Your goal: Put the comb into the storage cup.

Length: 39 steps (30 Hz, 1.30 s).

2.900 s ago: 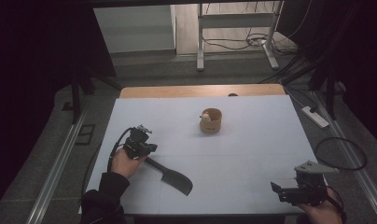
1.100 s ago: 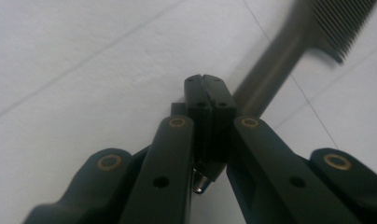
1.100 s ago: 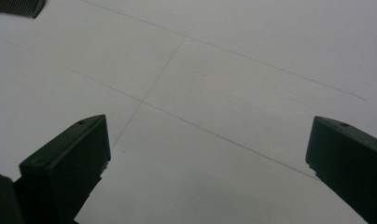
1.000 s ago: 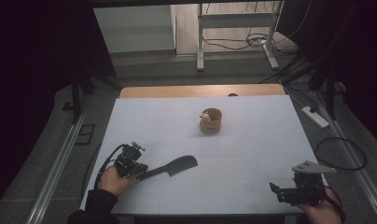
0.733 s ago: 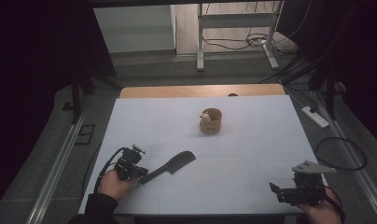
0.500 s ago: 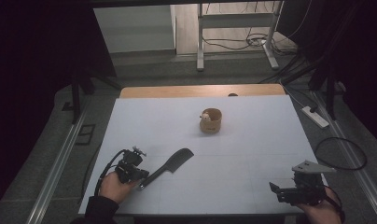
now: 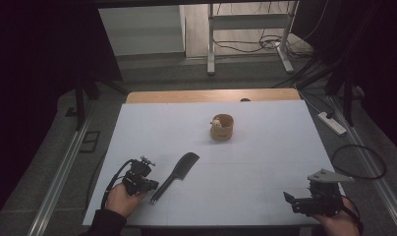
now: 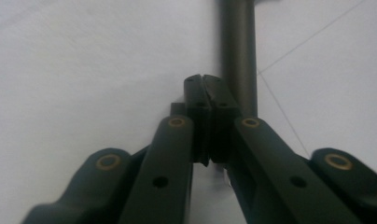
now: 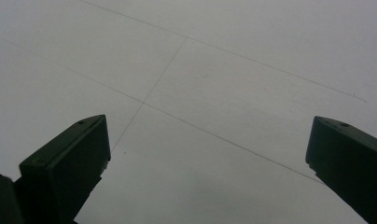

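Observation:
A black spatula lies flat on the white table top, blade toward the far right and handle end toward the near edge. My left gripper sits at the near left, right beside that handle end. In the left gripper view its jaws stand pressed together with nothing between them. They have just eased apart by a hair. The spatula handle runs past along their right side. My right gripper rests open at the near right corner, with bare table between its jaws.
A small round wooden cup with something pale inside stands past the table's middle. A wooden strip borders the far edge. Cables and a power strip lie on the floor at the right.
The spatula has swung anticlockwise, so its blade now points more toward the far side. The left gripper has shifted slightly along with the handle end. The right gripper has stayed still.

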Motion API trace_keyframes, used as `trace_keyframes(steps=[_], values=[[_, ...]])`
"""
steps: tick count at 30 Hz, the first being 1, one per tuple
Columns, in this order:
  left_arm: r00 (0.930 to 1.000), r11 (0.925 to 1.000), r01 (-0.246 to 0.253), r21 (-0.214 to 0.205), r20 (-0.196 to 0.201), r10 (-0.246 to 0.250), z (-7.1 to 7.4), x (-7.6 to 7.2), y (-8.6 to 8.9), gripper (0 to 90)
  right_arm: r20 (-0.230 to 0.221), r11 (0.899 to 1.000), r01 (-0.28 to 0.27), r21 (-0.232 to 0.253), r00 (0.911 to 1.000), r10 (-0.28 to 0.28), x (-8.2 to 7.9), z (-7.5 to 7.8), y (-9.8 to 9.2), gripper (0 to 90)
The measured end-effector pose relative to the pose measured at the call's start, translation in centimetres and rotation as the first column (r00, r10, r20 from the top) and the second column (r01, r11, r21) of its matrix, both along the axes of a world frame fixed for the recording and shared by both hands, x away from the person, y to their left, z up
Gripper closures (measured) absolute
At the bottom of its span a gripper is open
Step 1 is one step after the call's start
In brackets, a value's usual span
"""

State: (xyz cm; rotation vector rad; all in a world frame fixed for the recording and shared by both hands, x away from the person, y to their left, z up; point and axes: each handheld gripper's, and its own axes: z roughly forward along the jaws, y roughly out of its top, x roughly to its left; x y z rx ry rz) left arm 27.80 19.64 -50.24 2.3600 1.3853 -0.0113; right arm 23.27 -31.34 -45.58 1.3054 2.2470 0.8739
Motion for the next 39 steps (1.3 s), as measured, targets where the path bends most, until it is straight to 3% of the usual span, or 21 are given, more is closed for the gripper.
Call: trace_keyframes(steps=[5,6,8,9,13,20,26,39], values=[[0.9970,0.9996,-0.016,-0.021,0.075,0.018,1.0,-0.6,0.3,77.5,0.002,1.000,0.001,0.002,1.0000,-0.001,0.0,0.0,0.0,0.0],[0.9959,0.9995,-0.020,-0.023,0.087,0.022,1.1,-0.7,0.3,70.7,0.001,1.000,0.001,0.002,1.0000,-0.001,0.0,0.0,0.0,0.0],[0.9927,0.9993,-0.029,-0.025,0.116,0.032,1.5,-1.0,0.5,67.4,0.001,1.000,0.002,0.002,1.0000,-0.002,0.0,0.0,0.0,0.0],[0.9910,0.9990,-0.035,-0.028,0.128,0.039,1.6,-1.2,0.5,59.7,0.002,1.000,0.001,0.002,1.0000,-0.001,-0.1,0.0,0.0,0.0],[0.9866,0.9975,-0.039,-0.059,0.156,0.048,1.9,-1.5,0.9,51.1,0.002,1.000,0.001,0.002,1.0000,-0.001,0.0,0.0,0.0,0.0],[0.9756,0.9929,-0.062,-0.102,0.204,0.082,2.3,-1.5,1.1,19.6,0.001,1.000,0.001,0.003,1.0000,-0.001,-0.1,0.0,0.0,0.0],[0.9747,0.9893,-0.054,-0.135,0.208,0.082,2.7,-1.5,1.1,5.5,0.001,1.000,-0.001,0.002,1.0000,0.001,0.0,0.0,0.0,0.0],[0.9757,0.9884,-0.024,-0.150,0.212,0.056,2.8,-1.2,0.2,0.0,-0.002,1.000,-0.001,0.001,1.0000,0.001,0.0,0.0,0.0,0.0]])
